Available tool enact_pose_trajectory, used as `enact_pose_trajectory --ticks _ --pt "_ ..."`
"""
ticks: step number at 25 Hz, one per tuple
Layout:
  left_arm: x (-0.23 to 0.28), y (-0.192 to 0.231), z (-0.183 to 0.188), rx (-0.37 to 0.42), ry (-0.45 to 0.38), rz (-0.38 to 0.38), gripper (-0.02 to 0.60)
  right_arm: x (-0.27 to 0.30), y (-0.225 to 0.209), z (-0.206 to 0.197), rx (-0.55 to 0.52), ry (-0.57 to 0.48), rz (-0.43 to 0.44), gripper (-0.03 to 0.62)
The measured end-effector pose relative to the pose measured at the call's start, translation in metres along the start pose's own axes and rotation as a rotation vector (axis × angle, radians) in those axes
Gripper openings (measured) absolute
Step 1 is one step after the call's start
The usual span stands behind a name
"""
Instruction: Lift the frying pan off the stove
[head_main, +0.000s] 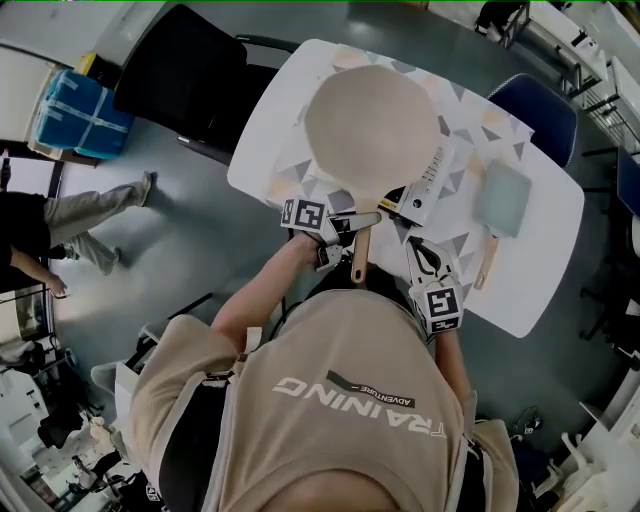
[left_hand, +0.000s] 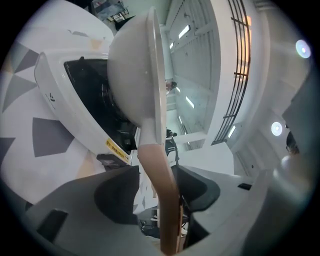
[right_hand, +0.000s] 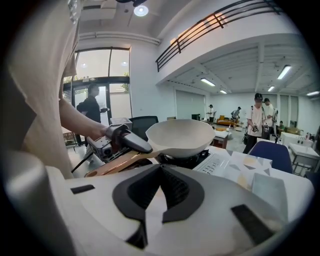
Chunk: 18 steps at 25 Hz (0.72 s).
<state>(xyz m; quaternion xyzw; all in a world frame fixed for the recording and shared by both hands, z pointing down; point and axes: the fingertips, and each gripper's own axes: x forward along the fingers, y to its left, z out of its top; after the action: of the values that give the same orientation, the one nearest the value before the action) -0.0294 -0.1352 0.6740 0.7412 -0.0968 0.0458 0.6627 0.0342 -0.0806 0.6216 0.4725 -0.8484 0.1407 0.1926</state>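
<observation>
The cream-coloured round frying pan sits on the white tabletop gas stove, about the middle of the white table with grey and tan triangles. Its light wooden handle points toward the near edge, where the person stands.

The left gripper has its jaws set either side of that handle, close to where it joins the pan. They stand wide apart, with a gap showing on one side of the wood, so the handle lies between them unclamped.

The right gripper hangs over the near edge of the table, just right of the handle and beside the stove's front corner. Its fingertips meet and nothing is between them.

Toward the right end of the table lies a pale green flat utensil with a wooden handle, apart from the stove.
</observation>
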Motion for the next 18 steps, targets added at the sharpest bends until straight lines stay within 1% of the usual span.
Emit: enact_pose_trajectory --ticks 2,4,7,9,12,15,18 --pt "0.009 0.002 0.0 -0.027 0.008 -0.008 0.234 -0.001 0.002 -0.003 0.011 0.004 0.013 0.006" --pt "0.017 0.003 0.002 -0.047 0.033 -0.02 0.208 -0.002 0.002 -0.006 0.029 0.001 0.022 0.006" --pt "0.031 0.0 0.004 -0.045 0.079 -0.035 0.182 -0.005 -0.003 -0.011 0.029 0.006 0.017 0.006" --pt "0.034 -0.001 0.002 -0.043 0.091 -0.039 0.176 -0.009 -0.006 -0.014 0.03 0.011 0.009 0.006" --pt "0.035 -0.004 0.003 -0.046 0.077 -0.061 0.169 -0.012 -0.012 -0.018 0.042 0.019 0.001 0.006" --pt "0.034 -0.007 0.007 -0.045 0.034 -0.116 0.164 -0.013 -0.014 -0.02 0.054 0.023 -0.001 0.006" --pt "0.032 -0.007 0.009 -0.043 0.006 -0.128 0.16 -0.012 -0.011 -0.018 0.056 0.02 0.011 0.006"
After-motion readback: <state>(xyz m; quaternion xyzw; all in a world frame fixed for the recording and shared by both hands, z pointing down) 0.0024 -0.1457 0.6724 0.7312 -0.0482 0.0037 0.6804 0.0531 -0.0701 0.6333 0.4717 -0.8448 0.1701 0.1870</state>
